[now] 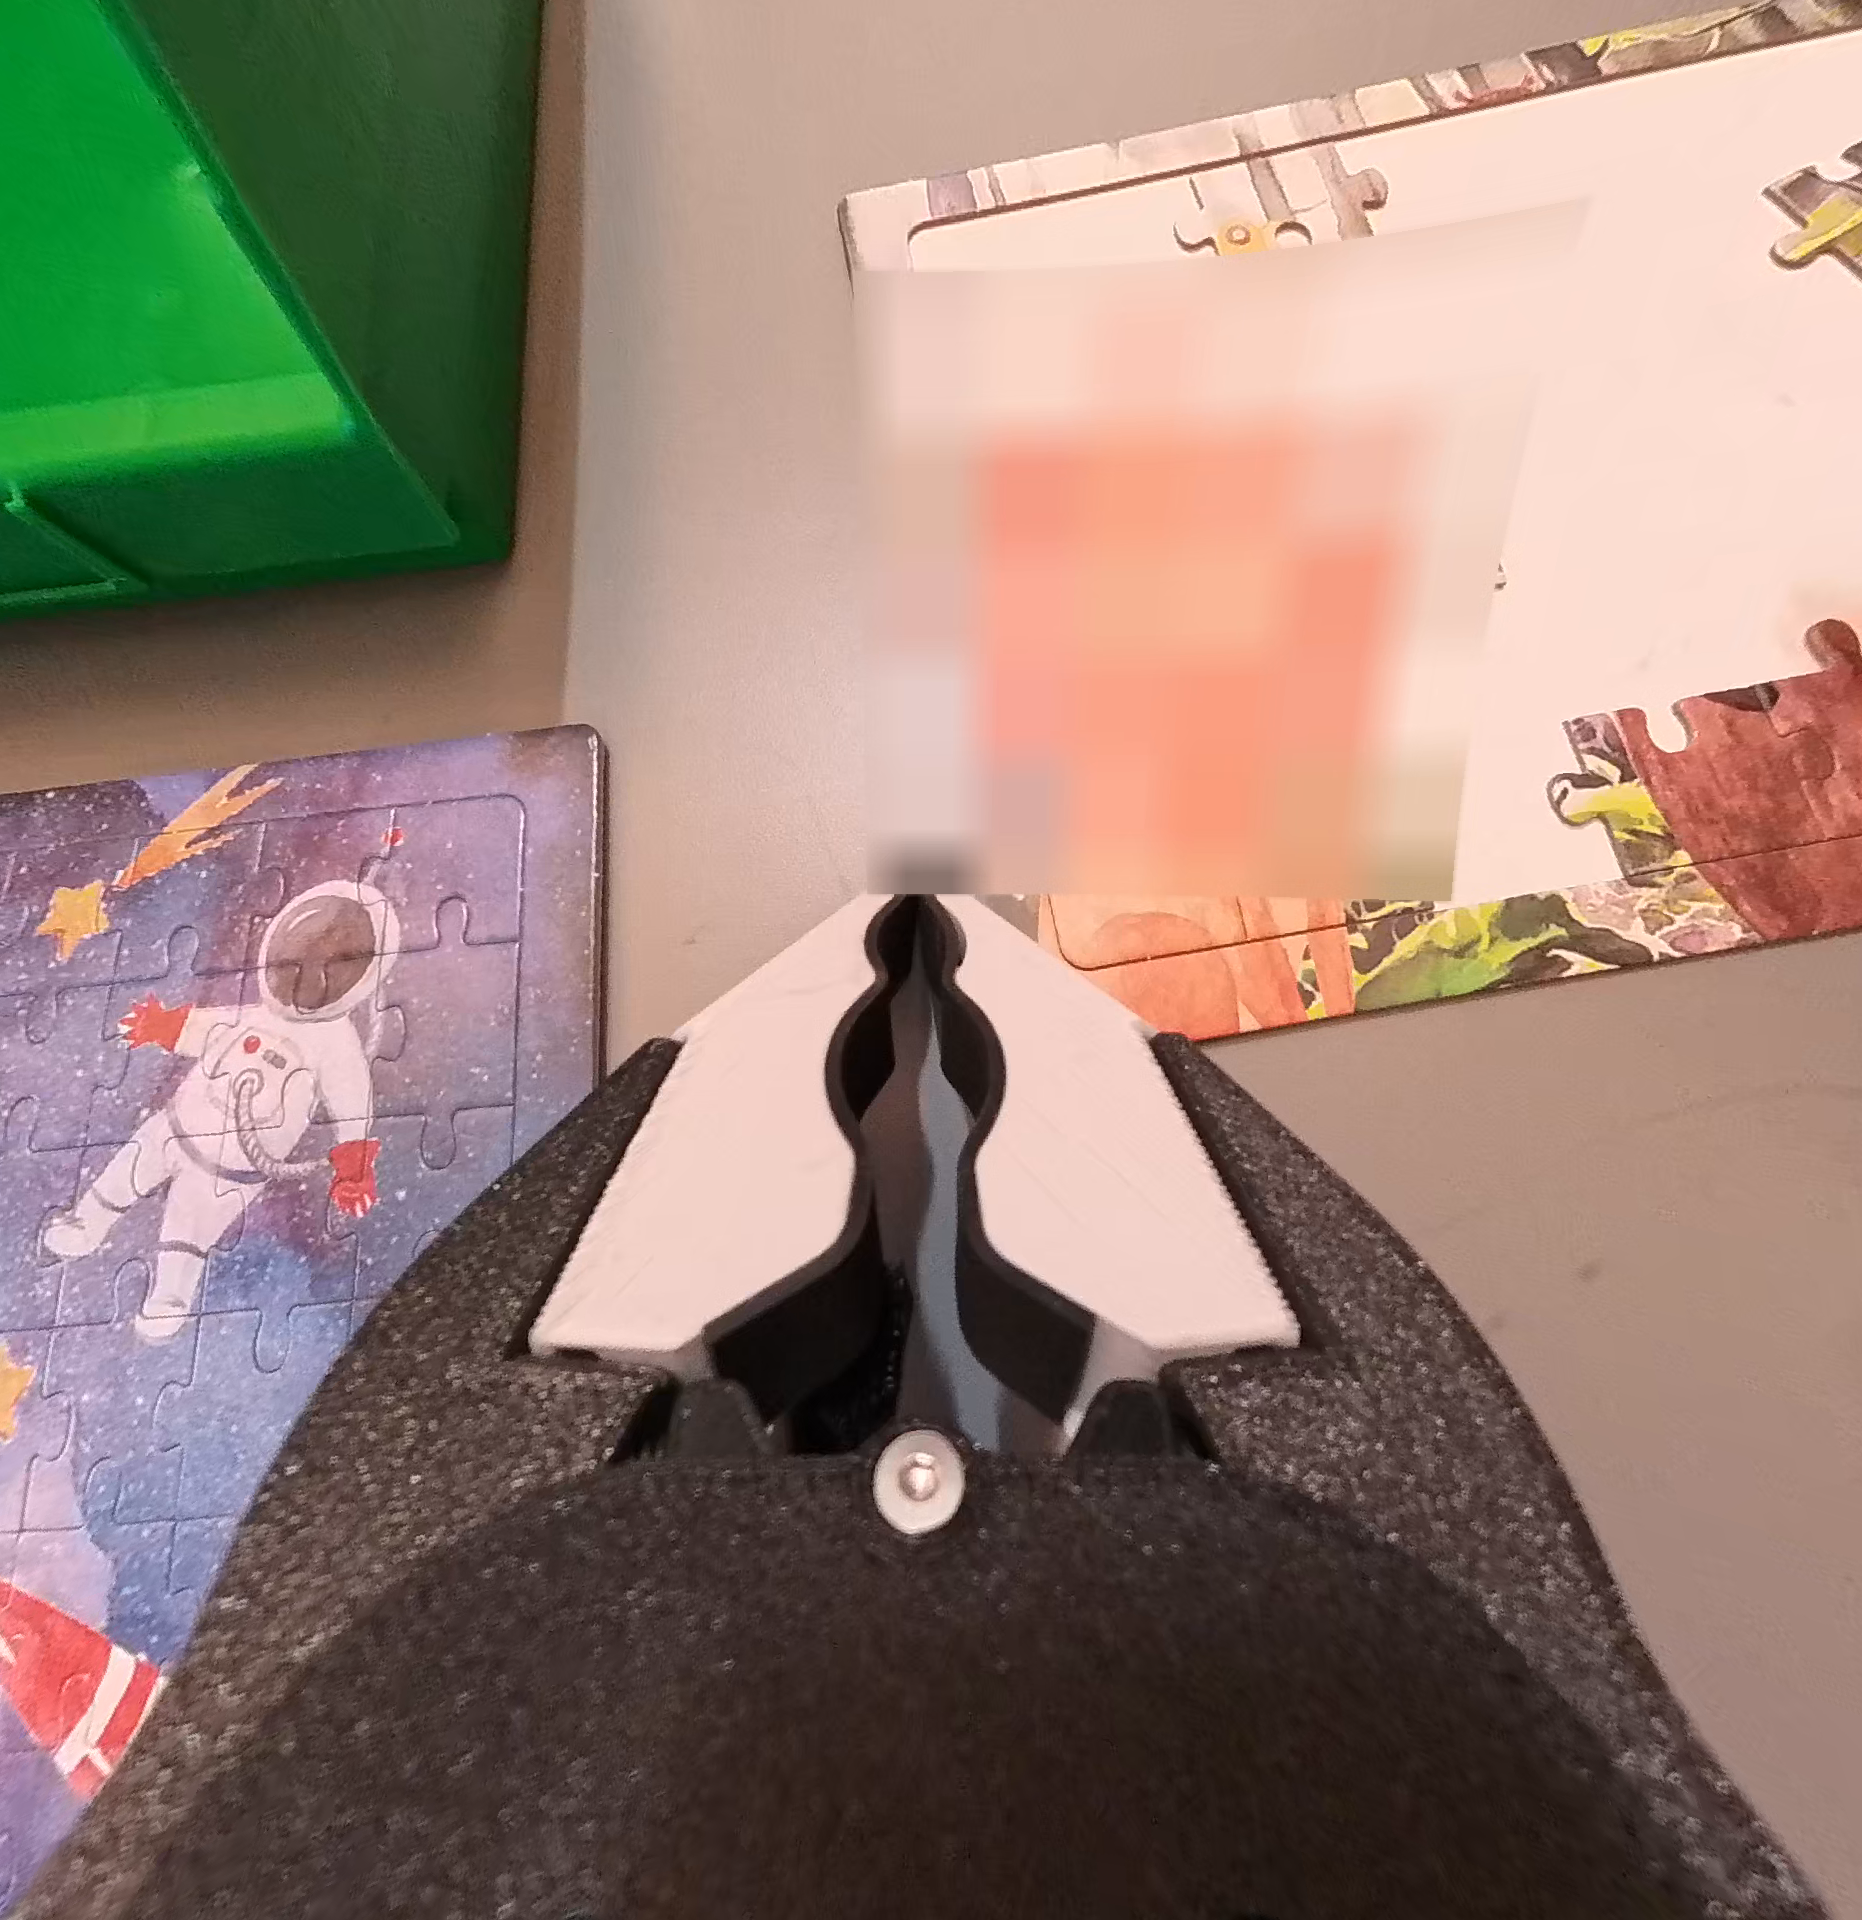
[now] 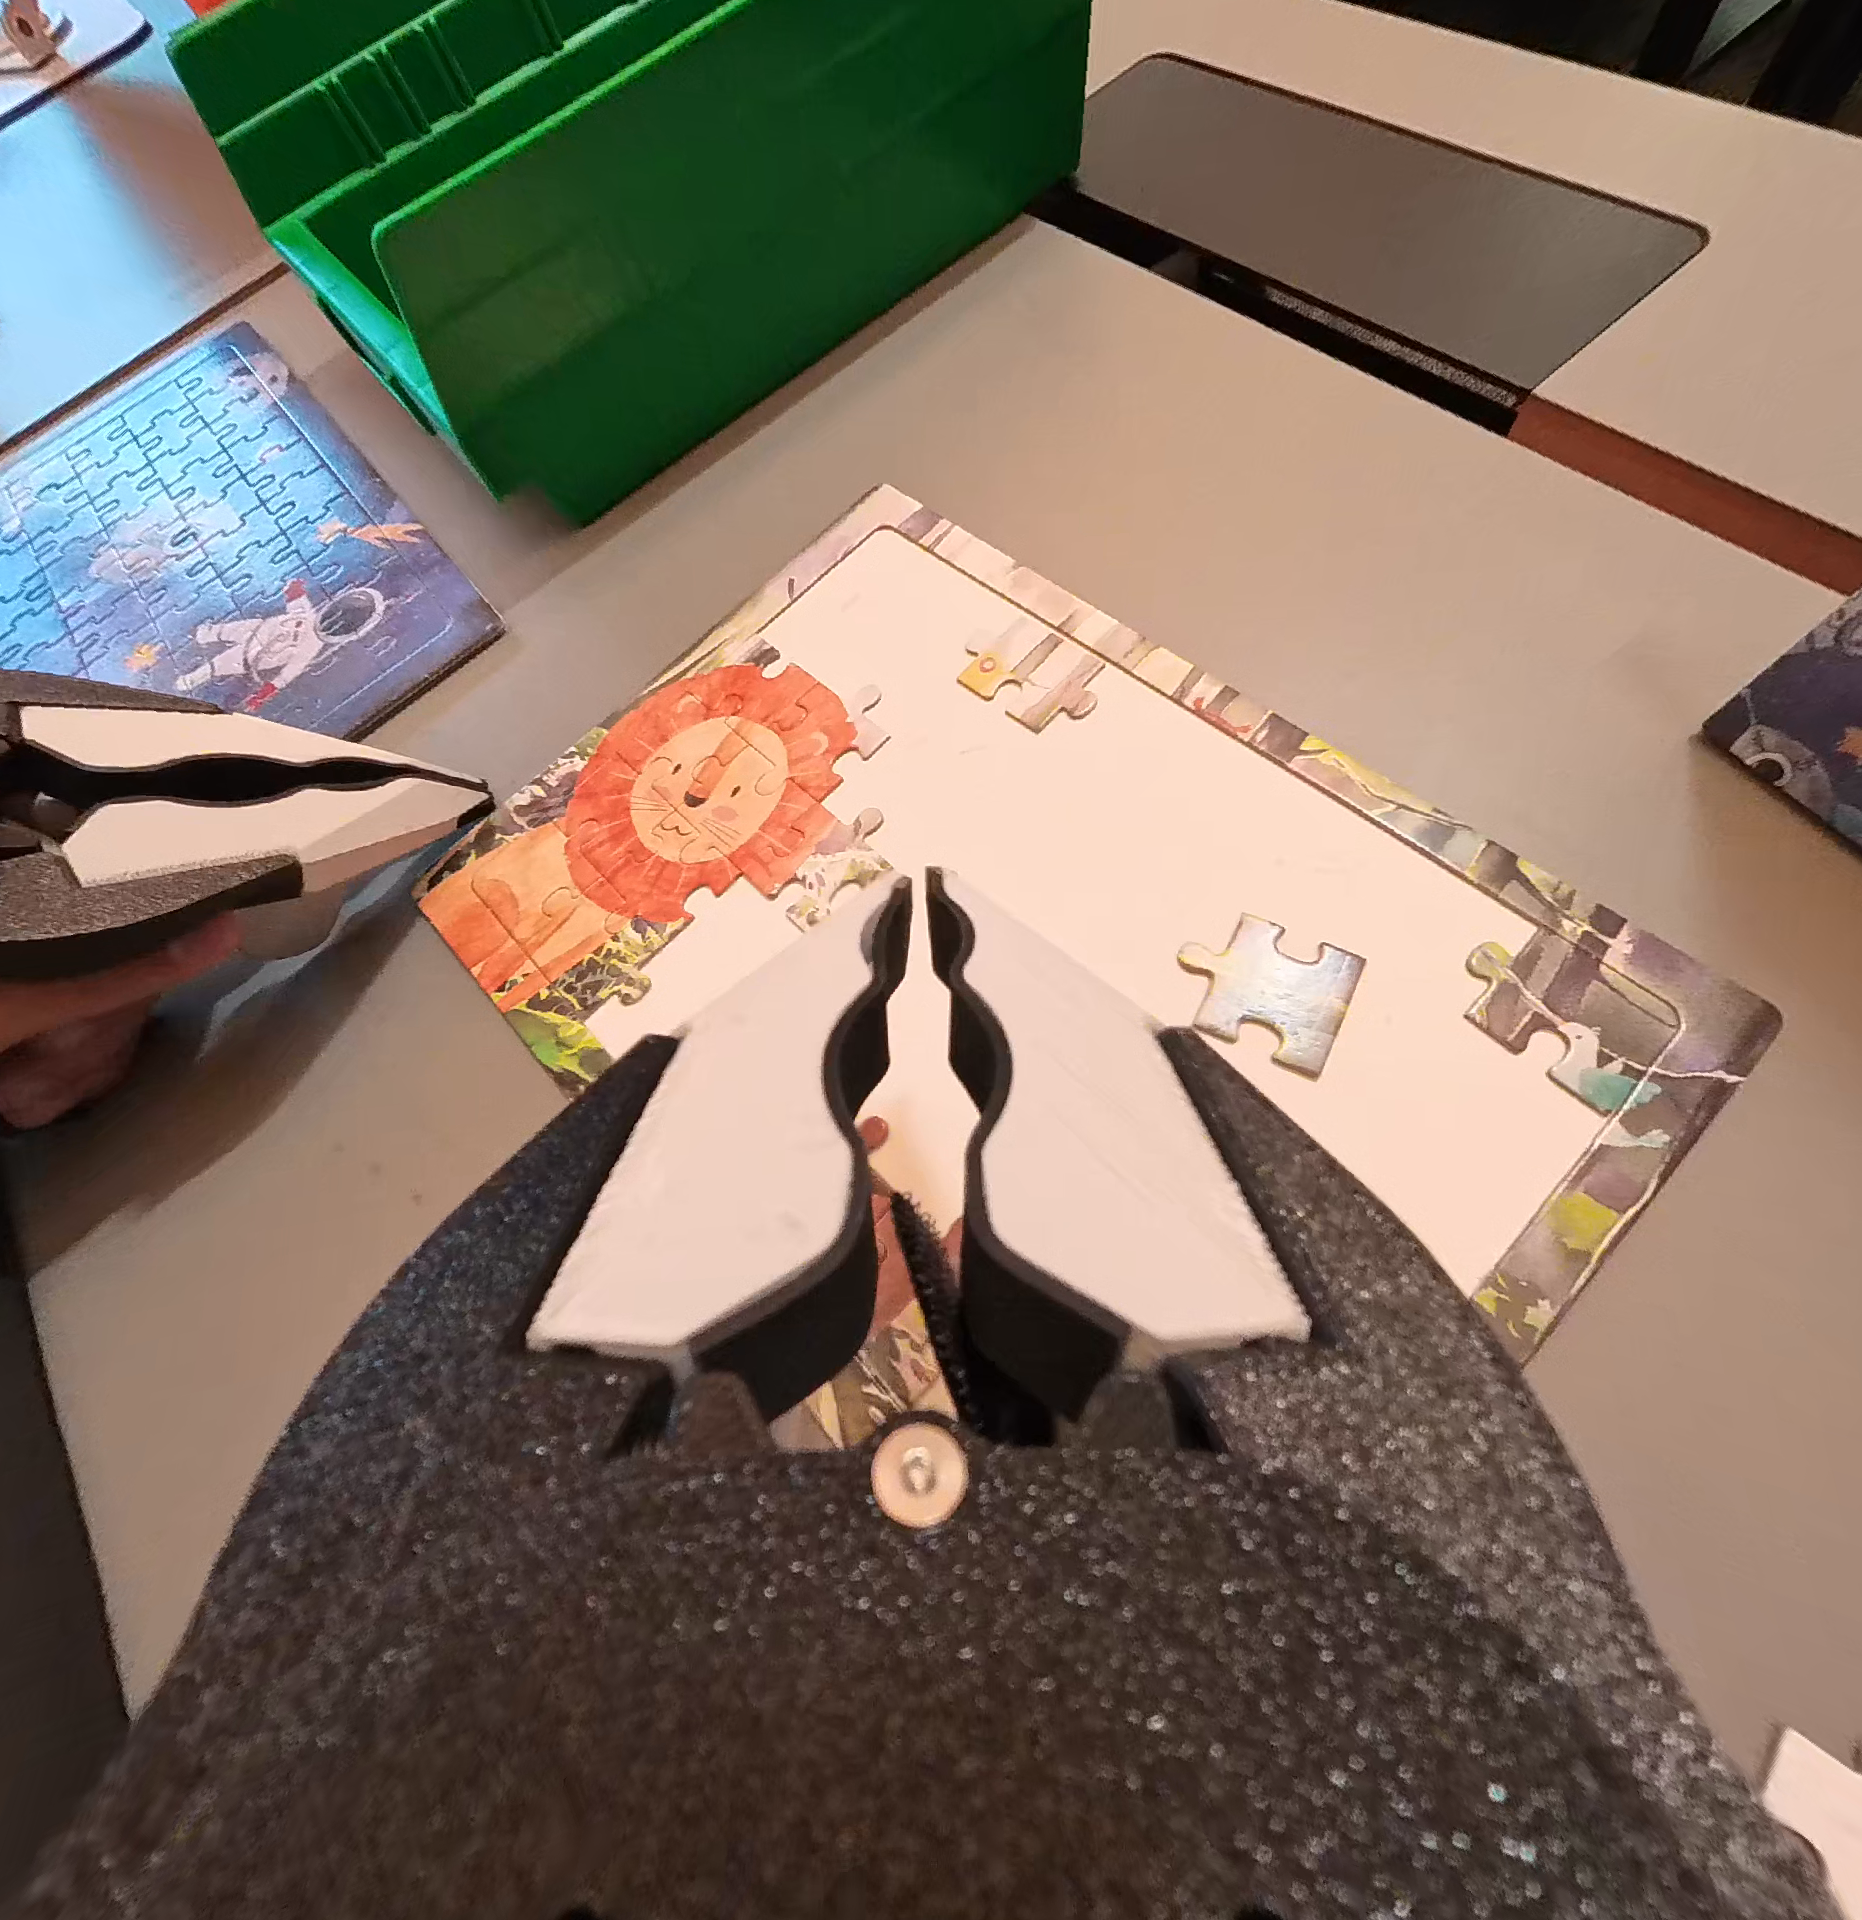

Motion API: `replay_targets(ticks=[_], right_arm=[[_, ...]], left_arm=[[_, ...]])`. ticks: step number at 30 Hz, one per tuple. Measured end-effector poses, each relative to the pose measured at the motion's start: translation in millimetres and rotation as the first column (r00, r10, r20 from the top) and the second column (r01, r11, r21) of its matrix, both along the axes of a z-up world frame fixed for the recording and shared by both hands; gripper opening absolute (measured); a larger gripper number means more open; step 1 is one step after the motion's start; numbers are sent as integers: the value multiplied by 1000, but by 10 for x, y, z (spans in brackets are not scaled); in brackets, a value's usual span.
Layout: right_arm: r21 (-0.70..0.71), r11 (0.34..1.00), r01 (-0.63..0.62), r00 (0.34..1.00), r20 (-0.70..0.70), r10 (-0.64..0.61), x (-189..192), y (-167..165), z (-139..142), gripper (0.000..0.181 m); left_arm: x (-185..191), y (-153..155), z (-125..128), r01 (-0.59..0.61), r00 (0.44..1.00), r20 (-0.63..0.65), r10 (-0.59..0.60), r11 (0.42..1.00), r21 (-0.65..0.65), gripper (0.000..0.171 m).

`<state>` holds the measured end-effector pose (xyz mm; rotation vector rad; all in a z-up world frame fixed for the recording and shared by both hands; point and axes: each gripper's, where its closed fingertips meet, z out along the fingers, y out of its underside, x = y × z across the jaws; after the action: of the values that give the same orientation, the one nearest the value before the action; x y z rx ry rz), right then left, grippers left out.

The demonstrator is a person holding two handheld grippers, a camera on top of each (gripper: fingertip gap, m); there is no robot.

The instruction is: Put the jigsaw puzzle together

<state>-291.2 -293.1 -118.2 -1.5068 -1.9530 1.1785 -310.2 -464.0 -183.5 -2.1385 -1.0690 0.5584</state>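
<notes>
The left gripper (image 1: 919, 909) is clenched empty at centre frame, parked aside; the right gripper (image 2: 919, 883), barely parted and empty, hovers over the puzzle tray (image 2: 1114, 831), likely to reach the loose piece (image 2: 1275, 992) at its right.

Green bin (image 2: 636, 239), finished astronaut puzzle (image 1: 262, 1091) on grey table (image 2: 1270, 499)

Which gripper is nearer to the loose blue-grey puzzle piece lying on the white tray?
Right. The right gripper hovers over the tray's white middle, the loose piece just to its right. The left gripper sits off the tray's far-left edge, beyond the lion section.
</notes>
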Motion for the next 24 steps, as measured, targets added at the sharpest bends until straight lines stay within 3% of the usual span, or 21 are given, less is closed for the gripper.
replay_targets(ticks=[24], right_arm=[[47,999,-25,1000,18,24,24,-27,-56,4]], left_arm=[[3,2,-1,1,1000,-1,-1,1000,-2,0]])
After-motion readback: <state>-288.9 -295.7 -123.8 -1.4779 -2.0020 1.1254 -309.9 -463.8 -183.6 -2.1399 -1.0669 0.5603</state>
